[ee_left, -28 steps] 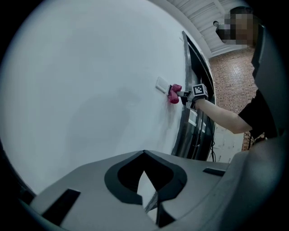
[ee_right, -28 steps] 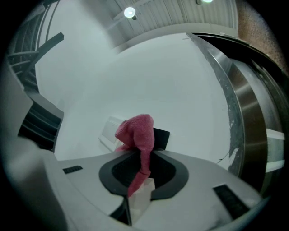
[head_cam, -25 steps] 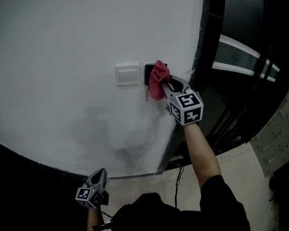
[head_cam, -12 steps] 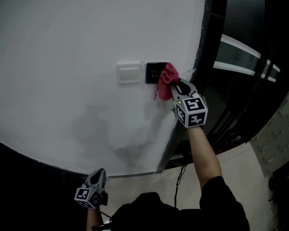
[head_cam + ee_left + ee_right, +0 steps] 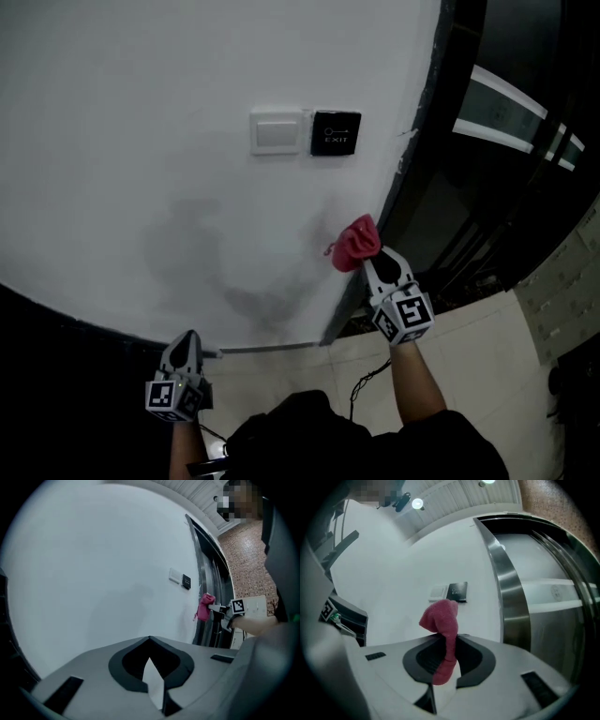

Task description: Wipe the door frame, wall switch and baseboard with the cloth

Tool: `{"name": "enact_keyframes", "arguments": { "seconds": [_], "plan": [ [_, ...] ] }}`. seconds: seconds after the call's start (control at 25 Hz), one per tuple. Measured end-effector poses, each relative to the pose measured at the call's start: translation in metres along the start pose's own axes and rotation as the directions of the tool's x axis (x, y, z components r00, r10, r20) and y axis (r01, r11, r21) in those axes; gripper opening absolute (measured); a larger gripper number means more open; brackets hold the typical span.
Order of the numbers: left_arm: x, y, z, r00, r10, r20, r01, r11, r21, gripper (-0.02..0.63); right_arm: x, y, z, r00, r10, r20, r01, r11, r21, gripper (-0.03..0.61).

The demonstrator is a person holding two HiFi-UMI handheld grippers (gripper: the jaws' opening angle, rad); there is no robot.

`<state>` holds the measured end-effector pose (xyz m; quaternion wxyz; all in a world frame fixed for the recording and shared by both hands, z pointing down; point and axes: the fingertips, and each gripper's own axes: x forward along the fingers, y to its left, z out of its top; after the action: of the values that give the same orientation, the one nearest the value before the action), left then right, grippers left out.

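- The right gripper (image 5: 368, 265) has its jaws clamped on the pink cloth (image 5: 355, 245).
- In the right gripper view, the cloth (image 5: 443, 625) is a long strip lying along the jaws. Its bunched end sticks out past the tips and points up toward the wall.
- The cloth is low on the white wall (image 5: 141, 112), just beside the dark door frame (image 5: 405, 159). Whether it touches the wall cannot be told.
- The white wall switch (image 5: 276, 131) and the black exit plate (image 5: 335, 133) are well above the cloth.
- The left gripper (image 5: 185, 345) hangs low, with its jaws together and nothing between them.
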<state>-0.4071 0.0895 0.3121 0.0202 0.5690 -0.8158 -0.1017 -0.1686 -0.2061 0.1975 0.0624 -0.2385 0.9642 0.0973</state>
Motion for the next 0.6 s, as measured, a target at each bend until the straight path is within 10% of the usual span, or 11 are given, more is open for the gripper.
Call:
{"name": "enact_keyframes", "arguments": {
  "seconds": [0.6],
  "plan": [
    [-0.007,0.018,-0.002,1.000,-0.001,0.032,0.002,0.999,-0.036,0.000,-0.051,0.055,-0.107,0.988,-0.005,-0.151,0.019,0.996,0.093,0.058]
  ]
}}
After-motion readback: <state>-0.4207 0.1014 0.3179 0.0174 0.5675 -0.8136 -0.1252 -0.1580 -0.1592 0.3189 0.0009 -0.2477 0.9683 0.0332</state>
